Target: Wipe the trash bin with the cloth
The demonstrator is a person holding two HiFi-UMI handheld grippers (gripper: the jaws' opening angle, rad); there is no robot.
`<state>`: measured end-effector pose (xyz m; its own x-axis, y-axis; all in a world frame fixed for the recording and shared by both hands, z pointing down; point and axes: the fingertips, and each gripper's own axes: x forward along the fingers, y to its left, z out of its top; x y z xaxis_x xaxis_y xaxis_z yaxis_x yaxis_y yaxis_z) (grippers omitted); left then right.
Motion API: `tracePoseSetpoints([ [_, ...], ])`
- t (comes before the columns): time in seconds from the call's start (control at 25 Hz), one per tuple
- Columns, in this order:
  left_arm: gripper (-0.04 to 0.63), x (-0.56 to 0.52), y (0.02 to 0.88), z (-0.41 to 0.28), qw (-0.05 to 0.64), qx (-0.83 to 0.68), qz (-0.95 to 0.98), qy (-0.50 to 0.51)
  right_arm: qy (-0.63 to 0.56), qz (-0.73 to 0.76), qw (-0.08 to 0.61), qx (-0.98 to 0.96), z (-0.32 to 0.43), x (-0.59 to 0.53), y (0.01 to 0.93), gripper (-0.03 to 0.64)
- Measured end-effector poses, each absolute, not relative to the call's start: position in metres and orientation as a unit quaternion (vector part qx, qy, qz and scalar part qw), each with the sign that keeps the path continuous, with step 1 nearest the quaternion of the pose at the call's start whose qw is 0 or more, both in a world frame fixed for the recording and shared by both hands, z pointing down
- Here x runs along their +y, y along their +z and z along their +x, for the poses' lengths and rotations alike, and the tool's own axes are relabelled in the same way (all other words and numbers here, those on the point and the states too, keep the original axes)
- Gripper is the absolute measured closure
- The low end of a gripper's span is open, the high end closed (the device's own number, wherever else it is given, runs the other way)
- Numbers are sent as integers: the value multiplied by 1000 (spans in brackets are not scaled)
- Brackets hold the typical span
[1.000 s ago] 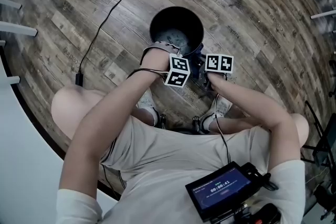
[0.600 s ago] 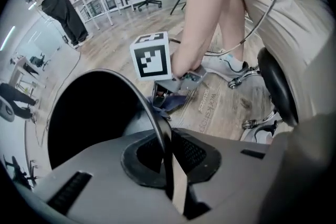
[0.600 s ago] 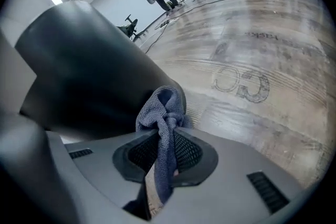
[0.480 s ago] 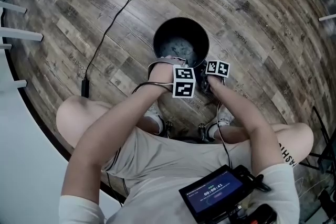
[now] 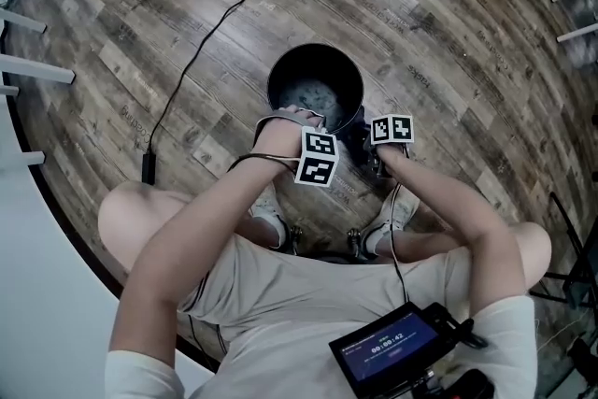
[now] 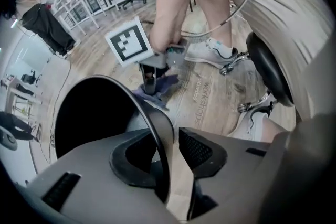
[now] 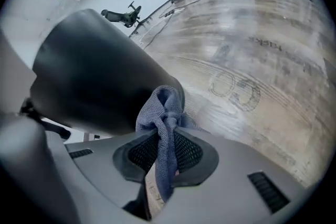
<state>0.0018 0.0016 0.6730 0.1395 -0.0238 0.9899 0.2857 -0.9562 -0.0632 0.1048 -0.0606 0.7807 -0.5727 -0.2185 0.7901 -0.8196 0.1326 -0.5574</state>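
Note:
A black round trash bin (image 5: 315, 89) stands on the wood floor in front of the seated person. My left gripper (image 5: 316, 145) points straight down over the near rim. In the left gripper view the thin rim (image 6: 157, 123) runs between the jaws of the left gripper (image 6: 170, 157). They have just been opening, and a gap shows beside the rim. My right gripper (image 5: 363, 134) is at the bin's right side, shut on a blue cloth (image 7: 163, 113). The right gripper (image 7: 165, 152) holds the bunched cloth against the bin's outer wall (image 7: 89, 76). The cloth (image 6: 157, 86) also shows in the left gripper view.
A black cable (image 5: 215, 33) crosses the floor left of the bin and ends at a small plug box (image 5: 148, 168). The person's shoes (image 5: 266, 201) and stool castors (image 5: 355, 238) sit close behind the bin. White furniture legs (image 5: 33, 70) stand at the far left.
The right gripper has sunk a little along the bin's right side, its marker cube looking smaller. The left gripper has stayed at the near rim.

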Motion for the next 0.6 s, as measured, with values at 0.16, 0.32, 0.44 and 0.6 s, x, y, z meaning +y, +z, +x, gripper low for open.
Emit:
tracePoseSetpoints([
  [0.16, 460, -3, 679, -19, 144, -103, -712, -679, 540, 340, 244, -730, 93, -70, 707, 555],
  [0.32, 463, -5, 687, -24, 143, -95, -712, -681, 554, 336, 216, -730, 81, -64, 647, 557],
  [0.44, 532, -4, 689, -23, 152, -103, -711, -679, 540, 347, 198, -741, 78, -55, 613, 557],
  [0.6, 560, -2, 691, -23, 159, -113, -706, -681, 524, 358, 187, -750, 68, -50, 603, 555],
])
